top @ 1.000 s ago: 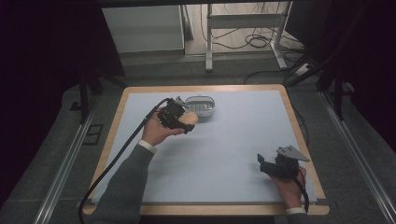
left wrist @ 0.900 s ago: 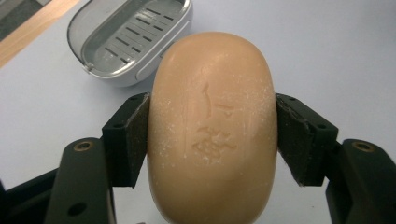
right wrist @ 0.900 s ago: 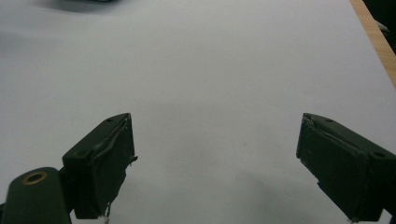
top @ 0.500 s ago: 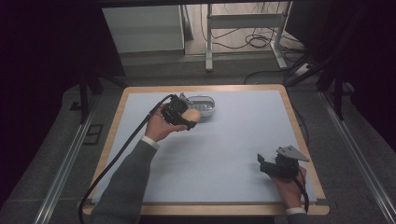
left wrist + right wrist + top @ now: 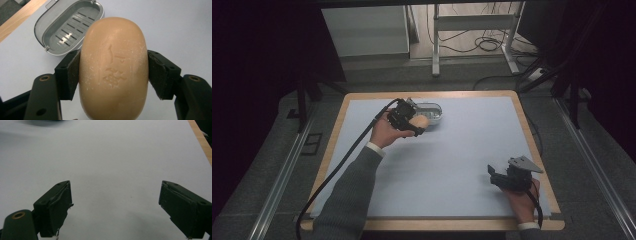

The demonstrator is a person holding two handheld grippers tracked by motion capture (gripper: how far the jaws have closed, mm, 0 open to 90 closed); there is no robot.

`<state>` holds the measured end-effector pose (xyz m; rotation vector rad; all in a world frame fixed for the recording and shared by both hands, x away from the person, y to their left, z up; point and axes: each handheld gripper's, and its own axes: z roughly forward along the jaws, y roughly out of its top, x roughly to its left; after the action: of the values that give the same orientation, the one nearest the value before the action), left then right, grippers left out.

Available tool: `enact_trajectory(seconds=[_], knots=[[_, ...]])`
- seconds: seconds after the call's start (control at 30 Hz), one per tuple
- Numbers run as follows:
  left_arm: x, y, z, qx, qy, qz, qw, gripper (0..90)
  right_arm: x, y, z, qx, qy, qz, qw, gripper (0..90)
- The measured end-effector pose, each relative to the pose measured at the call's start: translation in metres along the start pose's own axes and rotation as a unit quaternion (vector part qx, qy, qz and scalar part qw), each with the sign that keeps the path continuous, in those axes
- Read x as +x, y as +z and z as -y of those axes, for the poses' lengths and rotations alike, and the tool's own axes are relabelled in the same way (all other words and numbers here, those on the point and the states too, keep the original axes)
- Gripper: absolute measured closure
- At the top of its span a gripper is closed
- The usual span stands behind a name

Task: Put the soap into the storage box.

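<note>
Here, at the left, the left claw (image 5: 113,72) is clamped across the short sides of a tan oval bar of soap (image 5: 113,67), held in the air just short of the open grey plastic soap dish (image 5: 68,26) near the desk's (image 5: 462,150) far edge. The bar looks hard and fairly light, but waxy, so it could slide under a slack grip; the flat flanks at mid-length are the sound place to hold. Far right, the right claw (image 5: 116,207) rests with jaws wide apart, empty.

Embossed marks on the soap bar (image 5: 113,67) — worn characters, not legible — no other text.
</note>
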<state>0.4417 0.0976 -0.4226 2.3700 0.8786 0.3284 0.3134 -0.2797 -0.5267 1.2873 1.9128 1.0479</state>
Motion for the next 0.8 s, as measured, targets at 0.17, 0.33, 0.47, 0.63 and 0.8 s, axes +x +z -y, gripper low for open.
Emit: enact_trajectory(seconds=[0.17,0.33,0.47,0.63,0.8], knots=[[0.002,0.002,-0.005,0.003,0.005,-0.002,1.0000,32.6,0.000,0.000,0.000,-0.001,0.000,0.001,1.0000,11.4],[0.005,0.006,-0.010,0.000,0.005,0.003,1.0000,32.6,0.000,0.000,0.000,-0.001,0.000,0.000,1.0000,11.4],[0.007,0.009,-0.012,0.006,0.004,-0.001,1.0000,32.6,0.000,0.000,0.000,0.000,0.000,0.000,1.0000,11.4],[0.010,0.015,-0.015,0.009,0.006,0.002,0.9999,32.6,0.000,0.000,0.000,0.000,0.000,0.000,1.0000,11.4],[0.010,0.021,-0.018,0.011,0.005,0.007,0.9999,32.6,0.000,0.000,0.000,0.000,-0.001,0.000,1.0000,11.4]])
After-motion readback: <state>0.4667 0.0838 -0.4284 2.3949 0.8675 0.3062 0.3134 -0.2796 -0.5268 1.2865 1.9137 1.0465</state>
